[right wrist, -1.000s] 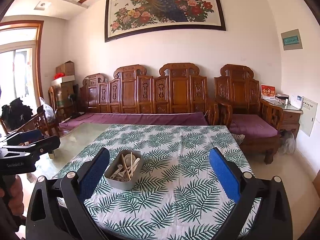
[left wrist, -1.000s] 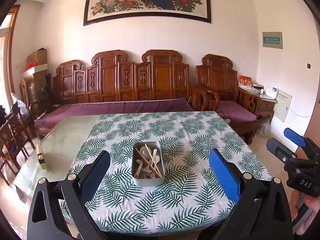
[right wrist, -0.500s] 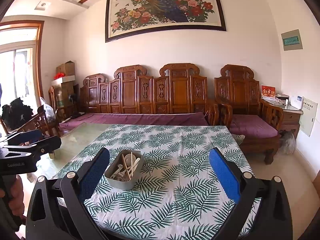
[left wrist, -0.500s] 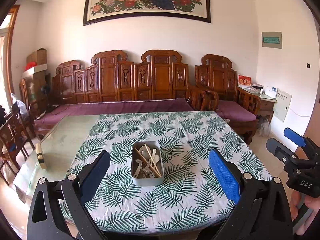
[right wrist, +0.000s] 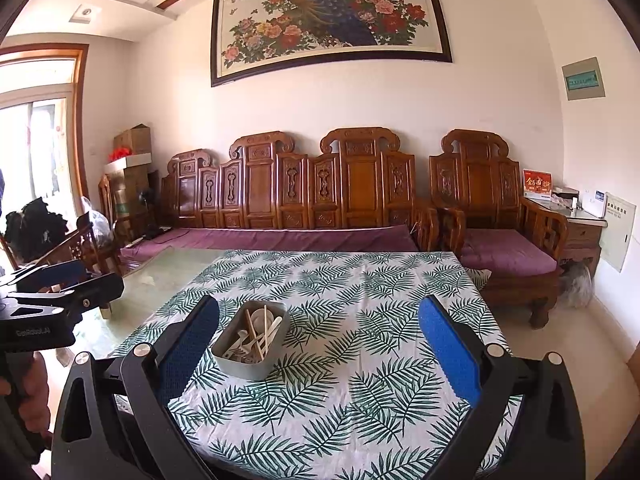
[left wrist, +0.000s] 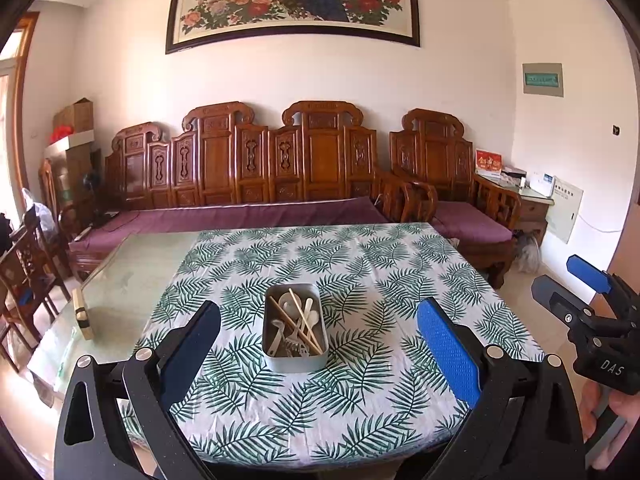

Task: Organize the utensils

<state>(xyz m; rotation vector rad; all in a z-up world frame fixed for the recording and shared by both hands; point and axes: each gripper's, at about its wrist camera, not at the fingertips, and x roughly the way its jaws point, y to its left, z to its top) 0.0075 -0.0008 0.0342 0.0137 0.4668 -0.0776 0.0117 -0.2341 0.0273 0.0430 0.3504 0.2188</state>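
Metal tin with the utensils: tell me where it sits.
The metal tin sits mid-table on the leaf-print tablecloth, centred in the left wrist view, ahead of both open grippers.

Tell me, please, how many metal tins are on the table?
1. The tin sits on the leaf-print cloth near the table's middle, holding the mixed utensils. Both grippers hang open short of it. Nothing else on the table looks like a tin.

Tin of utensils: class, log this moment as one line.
left gripper open, empty | right gripper open, empty | utensils jumbled in tin | tin on tablecloth, untouched
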